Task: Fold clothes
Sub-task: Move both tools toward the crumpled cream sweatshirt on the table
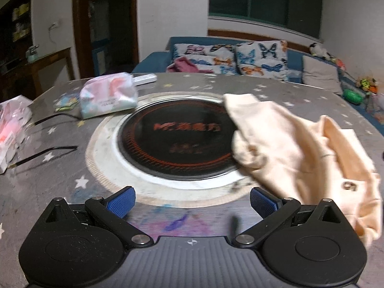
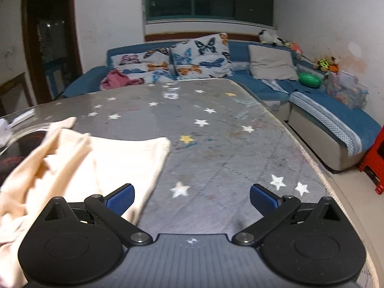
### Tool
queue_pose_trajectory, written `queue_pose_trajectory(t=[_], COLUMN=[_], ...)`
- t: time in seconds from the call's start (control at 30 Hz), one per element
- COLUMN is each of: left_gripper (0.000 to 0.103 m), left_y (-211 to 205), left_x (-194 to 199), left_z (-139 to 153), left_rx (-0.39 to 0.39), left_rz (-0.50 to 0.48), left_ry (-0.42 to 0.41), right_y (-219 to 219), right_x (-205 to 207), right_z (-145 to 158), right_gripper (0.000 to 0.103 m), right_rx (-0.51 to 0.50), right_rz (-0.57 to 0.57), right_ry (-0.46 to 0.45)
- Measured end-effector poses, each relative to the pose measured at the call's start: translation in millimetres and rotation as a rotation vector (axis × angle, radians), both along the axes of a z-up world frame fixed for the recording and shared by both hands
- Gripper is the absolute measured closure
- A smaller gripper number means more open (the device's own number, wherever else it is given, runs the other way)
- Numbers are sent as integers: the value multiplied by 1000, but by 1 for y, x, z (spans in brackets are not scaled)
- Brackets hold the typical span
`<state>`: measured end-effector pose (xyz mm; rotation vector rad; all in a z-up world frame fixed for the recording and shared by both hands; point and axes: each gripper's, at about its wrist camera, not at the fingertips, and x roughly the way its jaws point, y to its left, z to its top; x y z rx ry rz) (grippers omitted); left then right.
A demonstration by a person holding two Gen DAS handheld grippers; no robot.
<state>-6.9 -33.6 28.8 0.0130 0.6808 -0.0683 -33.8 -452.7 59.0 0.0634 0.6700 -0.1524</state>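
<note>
A crumpled cream garment point(image 1: 300, 148) with a small dark mark lies on the grey star-patterned table point(image 1: 48, 182), partly over the round black hotplate point(image 1: 177, 139). My left gripper point(image 1: 192, 202) is open and empty, just left of the garment. The same garment shows in the right wrist view point(image 2: 79, 168) at the left. My right gripper point(image 2: 192, 200) is open and empty; its left finger point(image 2: 121, 201) sits above the garment's edge.
A pastel pouch point(image 1: 108, 98), a white remote point(image 1: 145, 79) and plastic packets point(image 1: 12, 129) sit on the table's left. Black cables point(image 1: 45, 154) lie there too. A blue sofa point(image 2: 324, 105) with butterfly cushions point(image 2: 199, 57) wraps behind. A red stool point(image 2: 374, 158) stands at right.
</note>
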Motion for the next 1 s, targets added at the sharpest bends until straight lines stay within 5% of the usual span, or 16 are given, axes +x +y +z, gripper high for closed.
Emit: queue_pose_trajectory(t=[1.0], left_gripper=[0], left_y=[-41], left_x=[-44], left_z=[21], left_rx=[-8], left_rz=[-61], left_ry=[80], right_y=[76], right_x=[-92], right_z=[8], right_gripper=[0], right_rx=[-13], right_rz=[200], right_ry=[-2])
